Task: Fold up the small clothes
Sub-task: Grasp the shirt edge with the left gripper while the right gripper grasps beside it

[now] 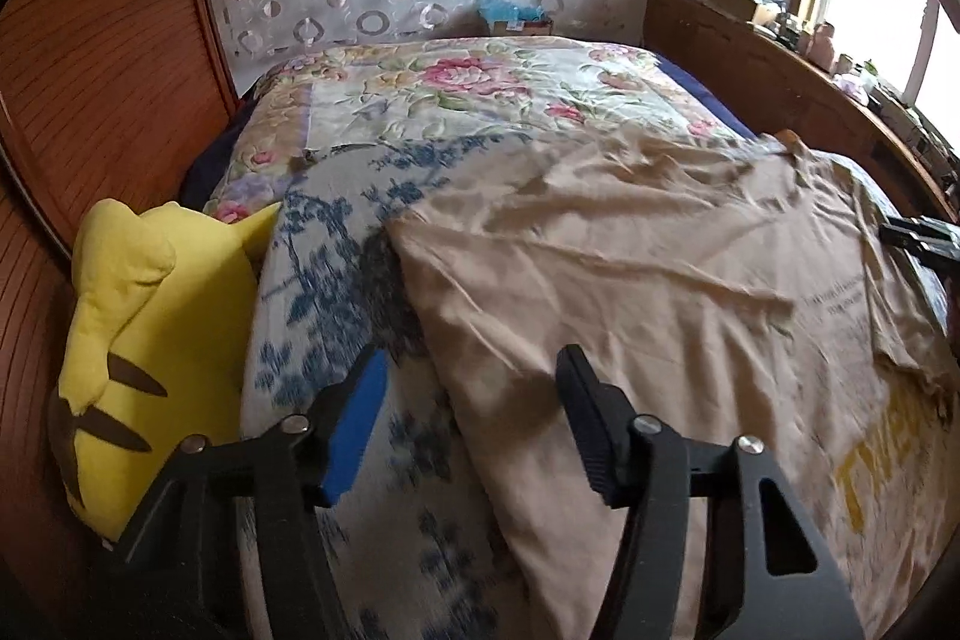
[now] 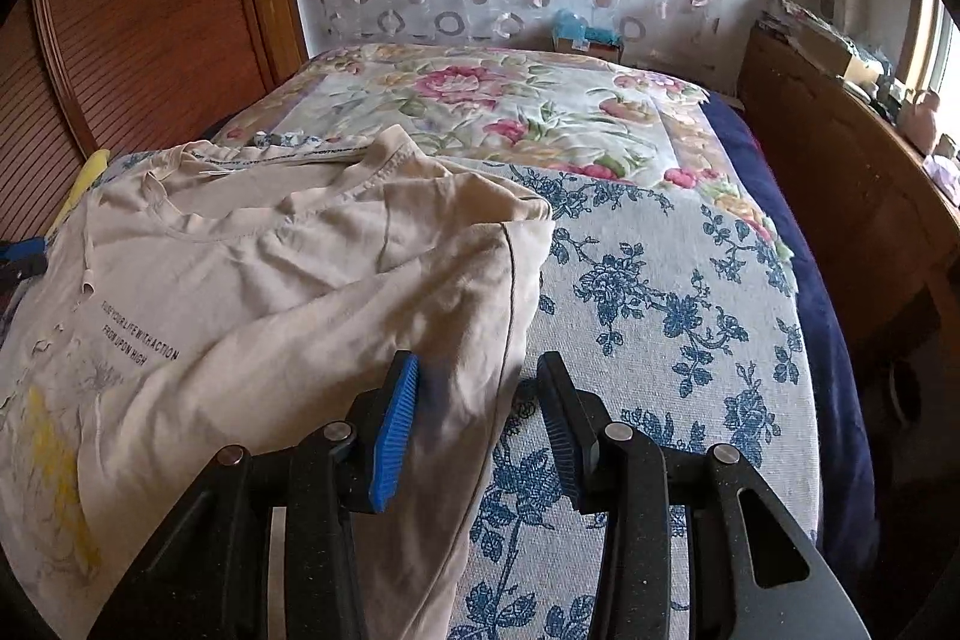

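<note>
Beige T-shirt: its side edge lies between the parted jaws of the right gripper, unpinched; light, limp, crease-prone cotton, best pinched at hem or shoulder corners. Left gripper, jaws apart, straddles the opposite edge. Beneath both: blue-floral bed cover.
</note>
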The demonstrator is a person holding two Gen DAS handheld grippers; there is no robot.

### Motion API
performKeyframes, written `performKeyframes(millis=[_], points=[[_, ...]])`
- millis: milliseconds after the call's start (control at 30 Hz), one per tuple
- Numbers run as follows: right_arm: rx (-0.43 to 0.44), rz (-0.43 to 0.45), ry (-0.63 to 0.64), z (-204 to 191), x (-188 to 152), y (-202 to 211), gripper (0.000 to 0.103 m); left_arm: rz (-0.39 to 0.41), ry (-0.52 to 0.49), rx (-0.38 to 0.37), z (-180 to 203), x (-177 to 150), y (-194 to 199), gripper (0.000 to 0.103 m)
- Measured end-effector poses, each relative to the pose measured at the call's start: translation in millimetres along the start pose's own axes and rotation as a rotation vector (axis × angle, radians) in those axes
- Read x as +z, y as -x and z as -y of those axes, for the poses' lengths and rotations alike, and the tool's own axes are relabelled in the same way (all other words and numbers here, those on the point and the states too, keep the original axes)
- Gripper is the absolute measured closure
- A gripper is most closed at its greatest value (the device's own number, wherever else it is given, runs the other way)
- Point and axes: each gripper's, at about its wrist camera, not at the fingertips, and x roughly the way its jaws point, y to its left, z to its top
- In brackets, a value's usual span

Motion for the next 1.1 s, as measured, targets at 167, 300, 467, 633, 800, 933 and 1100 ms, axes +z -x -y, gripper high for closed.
performKeyframes(millis=[167, 300, 467, 633, 800, 933, 1100], points=[[-0.001, -0.001, 0.003, 1, 1, 1, 0.06, -0.018, 0.054, 0.007, -16, 18, -17, 0.049], [-0.004, -0.001, 0.006, 1, 1, 2, 0.06, -0.02, 0.082, -0.014, -21, 26, -28, 0.053], [-0.004, 0.0, 0.006, 1, 1, 1, 0.06, -0.022, 0.09, -0.022, -21, 33, -33, 0.056], [-0.005, -0.002, 0.017, 0, 2, 0, 0.06, -0.027, 0.049, -0.024, -10, 37, -36, 0.076], [0.006, -0.025, -0.016, 14, 19, -12, 0.06, -0.041, 0.025, -0.044, -3, 38, -34, 0.095], [0.013, -0.047, -0.021, 19, 33, -22, 0.064, -0.013, 0.003, -0.064, 4, 32, -24, 0.096], [0.075, -0.023, 0.064, -1, 32, -14, 0.099, 0.089, -0.019, -0.112, 16, 18, 18, 0.097]])
